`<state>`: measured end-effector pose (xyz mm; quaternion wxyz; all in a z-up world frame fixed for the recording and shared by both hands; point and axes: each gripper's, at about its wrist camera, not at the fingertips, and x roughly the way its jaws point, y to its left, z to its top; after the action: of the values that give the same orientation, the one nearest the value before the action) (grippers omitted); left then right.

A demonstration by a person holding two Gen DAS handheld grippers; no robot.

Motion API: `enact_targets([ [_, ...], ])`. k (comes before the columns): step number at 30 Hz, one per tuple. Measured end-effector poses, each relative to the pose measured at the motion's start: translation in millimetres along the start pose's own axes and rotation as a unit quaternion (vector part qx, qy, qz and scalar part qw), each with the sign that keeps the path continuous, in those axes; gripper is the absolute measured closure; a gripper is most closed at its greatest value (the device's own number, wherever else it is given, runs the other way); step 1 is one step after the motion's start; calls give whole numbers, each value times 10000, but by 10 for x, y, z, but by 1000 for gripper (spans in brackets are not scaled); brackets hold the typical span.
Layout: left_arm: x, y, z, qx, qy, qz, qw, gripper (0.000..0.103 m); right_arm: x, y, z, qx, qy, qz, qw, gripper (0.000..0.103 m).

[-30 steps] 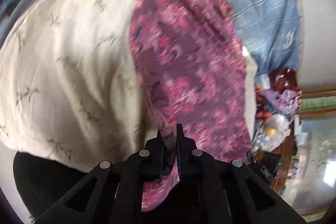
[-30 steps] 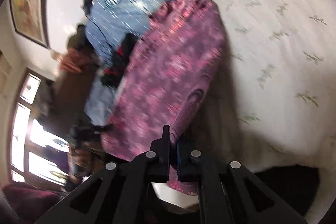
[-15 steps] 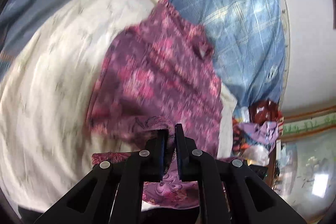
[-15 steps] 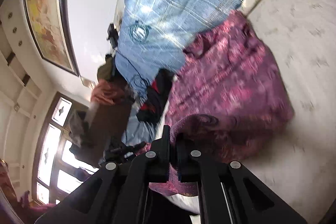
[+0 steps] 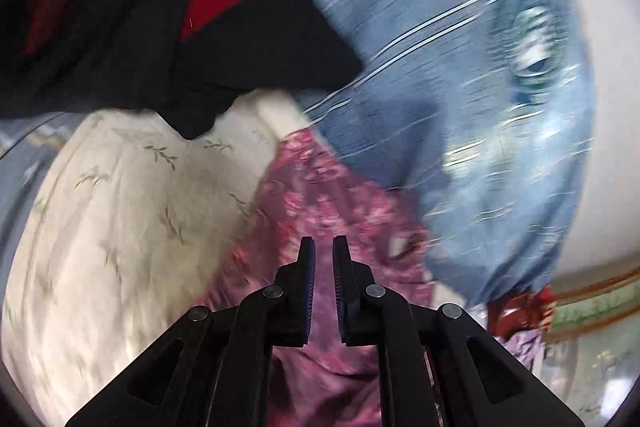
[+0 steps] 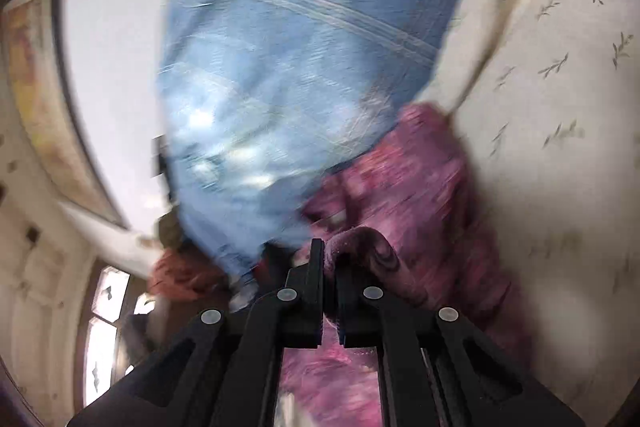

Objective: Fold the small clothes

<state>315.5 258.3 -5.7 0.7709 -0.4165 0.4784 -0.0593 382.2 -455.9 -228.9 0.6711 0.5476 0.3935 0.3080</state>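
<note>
The purple floral garment (image 5: 328,211) lies on the cream leaf-print sheet (image 5: 120,219), and both tongs have hold of it! From the left wrist view, the left gripper (image 5: 324,259) is nearly closed, jaws a narrow slit apart, with purple cloth filling the gap low between them; the garment stretches up and away from the tips toward the blue striped blanket (image 5: 460,75), its far edge touching that blanket. A black-and-red garment (image 5: 200,7) sits beyond the sheet, apart from the purple one. The fabric looks thin, soft, busy with pink blossoms, though blur smears the print.

Over to the right wrist view: the right gripper (image 6: 326,251) is clamped tight on a rolled purple hem that bulges over the tips. The purple floral garment (image 6: 420,187) runs forward and right of the tongs, bunched against the blanket. Its long axis seems to run between the two grips, so I judge the fold carries both held corners toward that far edge.
</note>
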Motion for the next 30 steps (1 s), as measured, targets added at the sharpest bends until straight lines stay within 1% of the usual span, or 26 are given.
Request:
enact_targets([
  [1,67,15,11,48,81,178,9998,95,108,-86,57,87,74,-134,9998,99],
  [2,93,-2,5,187,157,257,9994,95,179,-144,87,115,105,-351,9993,99],
  [4,53,-66,-93,619,332,210,9973,94,283,-233,102,172,219,-558,9981,99],
  [5,-5,-97,-182,837,437,173,9954,87,296,-242,89,146,221,-602,9978,99],
  [6,-85,-129,-300,1074,581,98,9925,73,304,-241,87,102,224,-599,9979,99],
  [7,-155,-143,-386,1203,675,58,9904,64,308,-237,83,65,228,-584,9980,98],
  [8,-242,-157,-501,1351,762,14,9879,48,293,-228,74,45,222,-579,9981,97],
  [9,-328,-164,-627,1506,846,-29,9850,41,277,-224,66,52,211,-571,9981,96],
  [11,-427,-143,-782,1683,987,-144,9807,38,260,-224,57,73,226,-586,9980,94],
  [12,-433,-117,-849,1719,1047,-204,9793,33,254,-228,50,78,224,-613,9978,94],
  [13,-387,-100,-868,1712,1072,-149,9793,32,243,-230,43,90,231,-620,9978,94],
  [15,-261,-72,-769,1577,1065,68,9817,32,239,-237,30,104,235,-652,9975,94],
  [16,-170,-66,-728,1490,1097,99,9827,32,237,-233,38,101,232,-683,9973,94],
  [18,17,-101,-651,1407,1310,-56,9813,32,232,-231,30,110,219,-747,9969,94],
  [19,99,-128,-633,1464,1419,-87,9790,32,231,-223,22,123,219,-757,9968,94],
  [20,189,-189,-640,1579,1494,-9,9761,32,214,-215,11,127,211,-782,9966,94],
  [22,348,-281,-701,1946,1673,40,9665,32,212,-188,9,123,230,-790,9965,94],
  [23,405,-337,-764,2104,1750,50,9618,34,204,-179,6,105,269,-797,9964,94],
  [24,441,-382,-824,2225,1767,100,9587,40,209,-166,12,87,291,-804,9963,94],
  [25,467,-417,-872,2327,1749,174,9565,47,206,-161,13,67,319,-804,9962,94],
  [26,513,-451,-927,2400,1795,322,9535,76,201,-155,13,40,346,-799,9962,94],
  [27,548,-461,-952,2353,1844,340,9537,91,195,-139,9,-24,363,-807,9961,94],
  [28,538,-463,-971,2270,1810,315,9564,91,185,-122,7,-99,370,-803,9960,95],
  [30,481,-516,-955,2134,1542,205,9645,92,148,-74,-15,-193,354,-685,9968,97],
])
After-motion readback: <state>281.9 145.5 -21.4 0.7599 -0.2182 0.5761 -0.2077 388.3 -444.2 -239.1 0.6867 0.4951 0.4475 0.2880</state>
